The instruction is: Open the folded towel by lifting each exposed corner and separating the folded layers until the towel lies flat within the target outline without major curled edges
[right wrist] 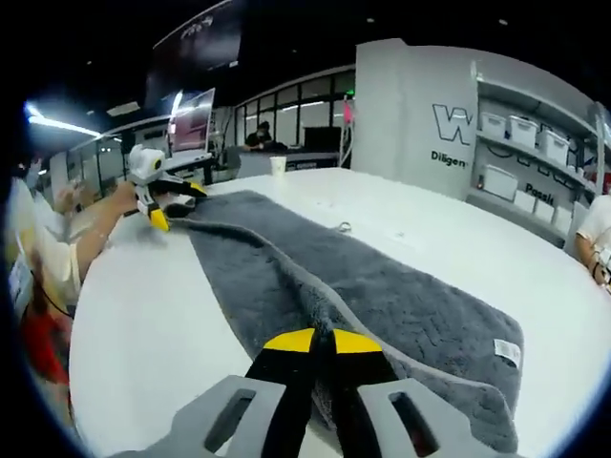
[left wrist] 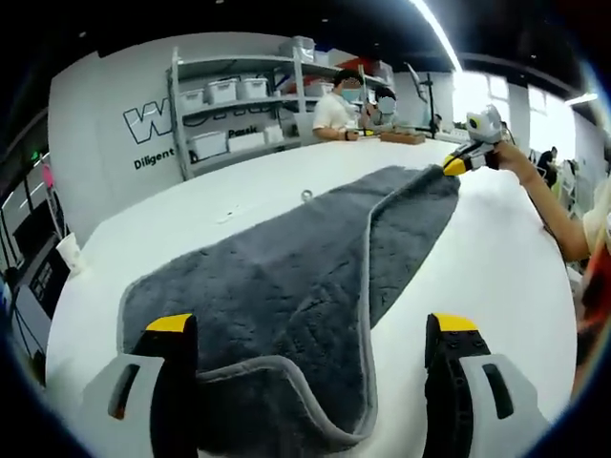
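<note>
Two layers of the grey towel (left wrist: 286, 277) lie lengthwise on the white table (left wrist: 496, 267). My right gripper (right wrist: 323, 345) is clenched on the far corner; my left gripper (left wrist: 310, 329) is released astride the near folded edge. I'd pinch only the top layer, then peel sideways, keeping tension even

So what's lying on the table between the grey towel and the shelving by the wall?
In the left gripper view, mostly bare white table, apart from a small metal ring just off the towel edge and a faint pale scrap beside it.
</note>
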The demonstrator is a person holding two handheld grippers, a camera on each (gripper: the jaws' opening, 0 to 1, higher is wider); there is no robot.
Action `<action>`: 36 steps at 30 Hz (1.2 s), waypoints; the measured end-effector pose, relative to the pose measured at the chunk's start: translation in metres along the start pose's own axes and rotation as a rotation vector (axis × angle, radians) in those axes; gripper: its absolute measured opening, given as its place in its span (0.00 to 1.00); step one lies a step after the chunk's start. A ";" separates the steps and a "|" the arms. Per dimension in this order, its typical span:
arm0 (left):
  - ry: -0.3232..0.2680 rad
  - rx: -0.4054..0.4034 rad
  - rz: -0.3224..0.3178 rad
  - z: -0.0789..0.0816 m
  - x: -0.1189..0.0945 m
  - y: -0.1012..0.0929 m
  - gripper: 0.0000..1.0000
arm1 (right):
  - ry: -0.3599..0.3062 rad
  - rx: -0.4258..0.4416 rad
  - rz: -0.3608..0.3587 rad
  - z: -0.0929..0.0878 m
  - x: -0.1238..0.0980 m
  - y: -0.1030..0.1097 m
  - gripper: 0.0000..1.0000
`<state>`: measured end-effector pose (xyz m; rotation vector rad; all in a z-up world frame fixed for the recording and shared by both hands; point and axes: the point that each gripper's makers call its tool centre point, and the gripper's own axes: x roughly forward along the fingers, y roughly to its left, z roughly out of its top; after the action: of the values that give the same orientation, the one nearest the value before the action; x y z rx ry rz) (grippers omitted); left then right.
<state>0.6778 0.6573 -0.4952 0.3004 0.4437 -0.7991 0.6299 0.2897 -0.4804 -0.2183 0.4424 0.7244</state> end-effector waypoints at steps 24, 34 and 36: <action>-0.028 -0.022 0.006 0.003 -0.007 0.002 0.96 | 0.211 -0.121 0.266 -0.059 -0.006 0.055 0.00; -0.038 -0.025 -0.001 0.005 -0.007 0.002 0.96 | 0.026 -0.049 0.261 -0.026 -0.018 0.048 0.28; -0.039 -0.025 -0.007 0.005 -0.007 0.001 0.96 | 0.026 -0.069 0.226 -0.024 -0.020 0.043 0.46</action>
<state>0.6754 0.6600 -0.4874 0.2602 0.4183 -0.8042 0.5796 0.3013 -0.4943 -0.2449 0.4719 0.9601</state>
